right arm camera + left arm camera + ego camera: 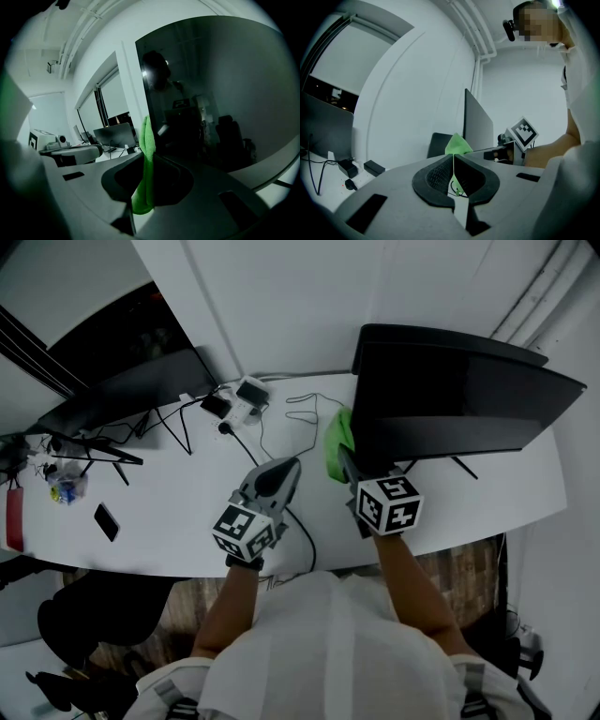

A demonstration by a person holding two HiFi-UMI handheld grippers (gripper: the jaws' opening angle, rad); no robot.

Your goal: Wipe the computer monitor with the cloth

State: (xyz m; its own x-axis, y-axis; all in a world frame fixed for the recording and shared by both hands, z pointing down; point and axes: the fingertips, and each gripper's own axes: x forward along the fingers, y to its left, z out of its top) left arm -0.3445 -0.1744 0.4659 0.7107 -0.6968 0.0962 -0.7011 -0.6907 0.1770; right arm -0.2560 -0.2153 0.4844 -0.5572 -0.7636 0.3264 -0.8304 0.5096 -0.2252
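I see a white desk (pixel 187 512). A dark second monitor (pixel 131 390) stands at its far left corner, a power strip (pixel 239 399) sits by the far edge, and a phone (pixel 106 521) lies near the left front edge.

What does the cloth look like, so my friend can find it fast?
Find the long white desk and the big dark monitor at its right end. At the monitor's left edge, the right tool pinches the cloth. It is the only bright green thing among black, white and grey neighbours.
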